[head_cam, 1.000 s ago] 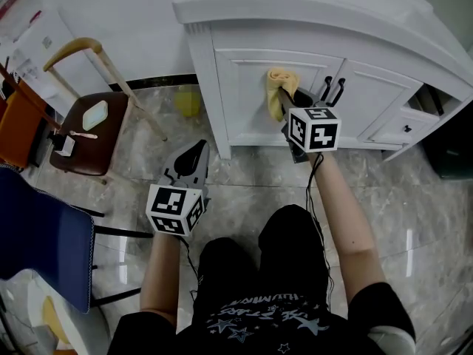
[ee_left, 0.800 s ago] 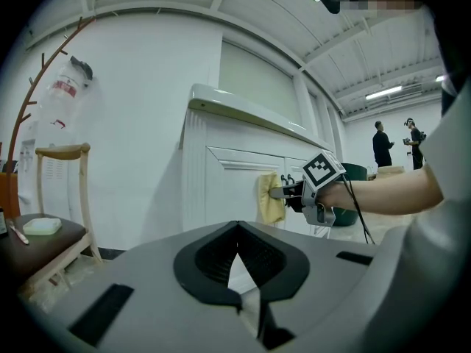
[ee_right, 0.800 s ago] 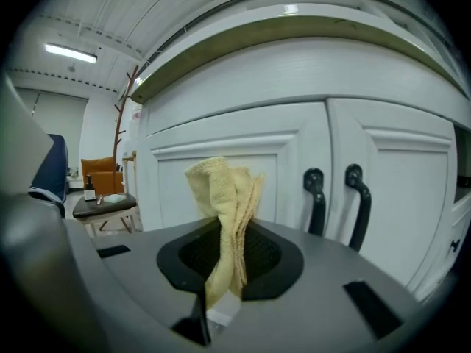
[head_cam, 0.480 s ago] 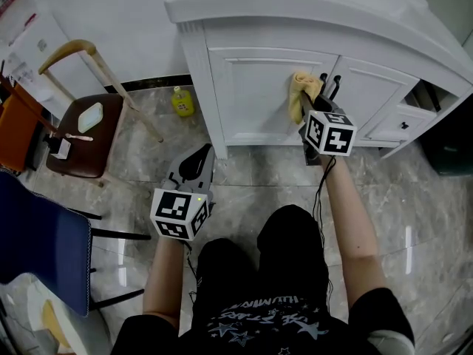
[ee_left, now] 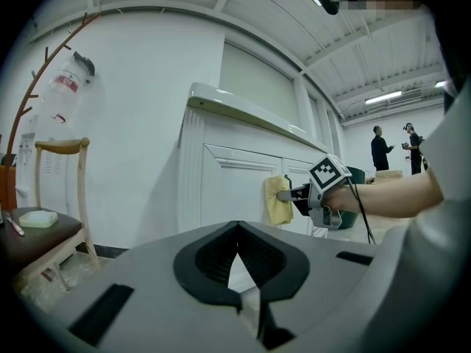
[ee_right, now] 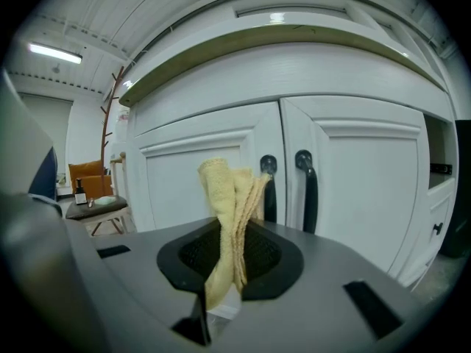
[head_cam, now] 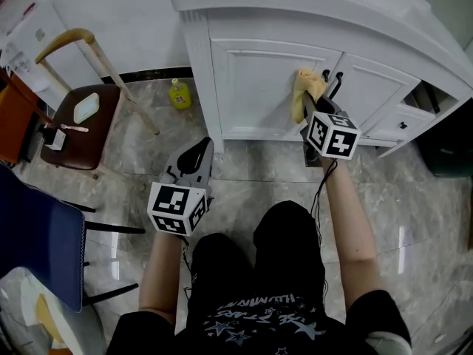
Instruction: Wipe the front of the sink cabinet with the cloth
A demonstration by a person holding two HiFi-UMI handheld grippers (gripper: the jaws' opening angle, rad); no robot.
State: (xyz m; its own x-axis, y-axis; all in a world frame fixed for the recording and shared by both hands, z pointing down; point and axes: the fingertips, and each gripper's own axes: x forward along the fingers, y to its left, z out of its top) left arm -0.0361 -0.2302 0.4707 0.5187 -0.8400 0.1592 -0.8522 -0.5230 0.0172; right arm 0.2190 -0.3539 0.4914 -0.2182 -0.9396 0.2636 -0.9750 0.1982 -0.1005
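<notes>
Marbled grey floor tiles (head_cam: 414, 198) fill the lower half of the head view, and a plain white wall runs across the upper left.

A white sink cabinet (head_cam: 251, 87) stands against that wall and takes up the upper middle and upper right of the frame, its pale worktop (head_cam: 310, 6) overhanging two panelled doors.

At the left edge sits a blue chair (head_cam: 37, 242). Above it is a wooden chair with a brown seat (head_cam: 85, 124) and a curved back rail.

The person's legs and dark shirt fill the bottom centre, with both forearms reaching up the frame.

The right claw (head_cam: 310, 113) is raised to the cabinet front, right of centre. In the right gripper view it is closed on a folded yellow cloth (ee_right: 224, 212), which stands up out of the jaws.

In the head view the cloth (head_cam: 304, 91) lies against the left door near its right edge, just beside the two dark door handles (head_cam: 332, 86).

The left claw (head_cam: 196, 154) hangs low over the floor, left of centre and well apart from the cabinet. In the left gripper view its jaws are pressed together with nothing between them.

A small yellow bottle (head_cam: 178, 95) stands on the floor at the cabinet's left corner.
</notes>
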